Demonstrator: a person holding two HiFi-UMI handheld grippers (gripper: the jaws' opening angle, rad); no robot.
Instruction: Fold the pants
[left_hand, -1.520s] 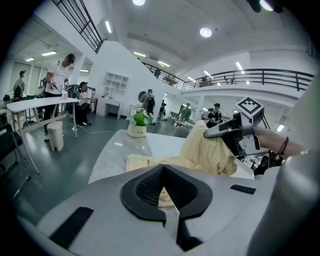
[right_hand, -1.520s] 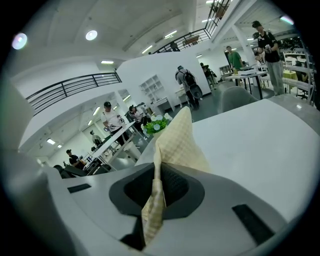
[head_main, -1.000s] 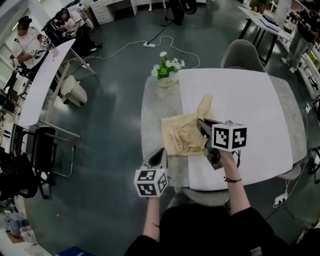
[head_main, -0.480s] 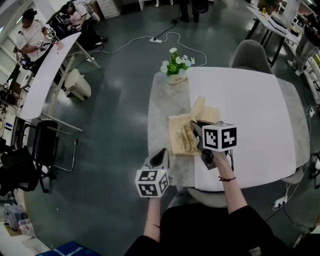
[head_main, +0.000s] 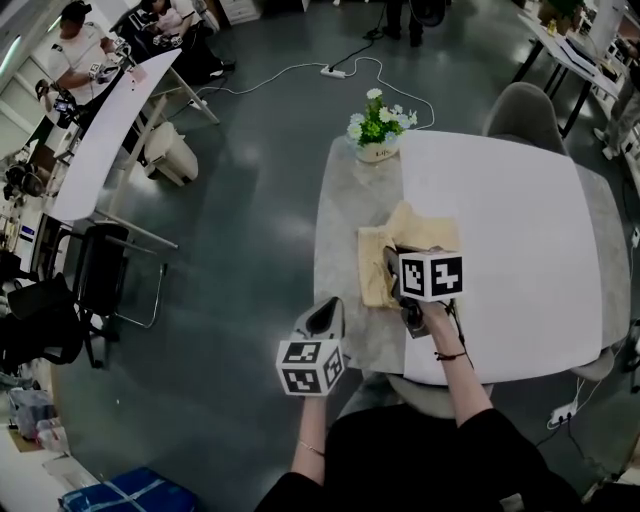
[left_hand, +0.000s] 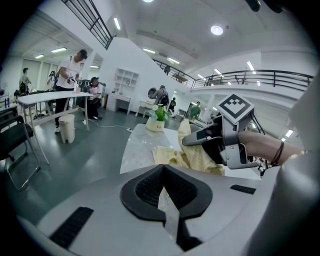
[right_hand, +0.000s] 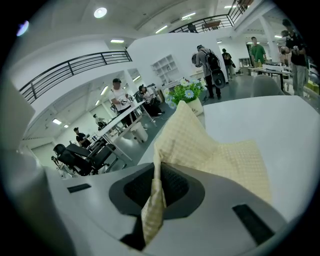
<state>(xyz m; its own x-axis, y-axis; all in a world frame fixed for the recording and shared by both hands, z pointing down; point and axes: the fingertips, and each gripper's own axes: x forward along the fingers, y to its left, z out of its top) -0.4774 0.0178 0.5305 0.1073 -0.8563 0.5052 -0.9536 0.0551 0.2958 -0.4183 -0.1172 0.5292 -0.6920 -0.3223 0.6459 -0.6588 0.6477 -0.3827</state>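
Observation:
The pale yellow pants (head_main: 377, 276) lie bunched on the grey left strip of the table (head_main: 520, 230). My right gripper (head_main: 392, 264) is shut on a fold of the cloth and holds it a little above the pile. In the right gripper view the checked fabric (right_hand: 200, 150) runs up from between the right gripper (right_hand: 157, 172) jaws. My left gripper (head_main: 325, 315) hovers off the table's near left corner, shut with nothing in it. In the left gripper view the left gripper (left_hand: 163, 175) looks at the pants (left_hand: 169, 156) and the right gripper (left_hand: 192, 140).
A pot of flowers (head_main: 378, 131) stands at the table's far left corner. A grey chair (head_main: 524, 112) is behind the table and another seat (head_main: 440, 388) is at the near edge. A cable (head_main: 330, 72) lies on the floor. People work at a long white desk (head_main: 110, 130).
My right gripper has come down and toward the near edge with the cloth, so the raised flap sits lower. The left gripper has shifted slightly.

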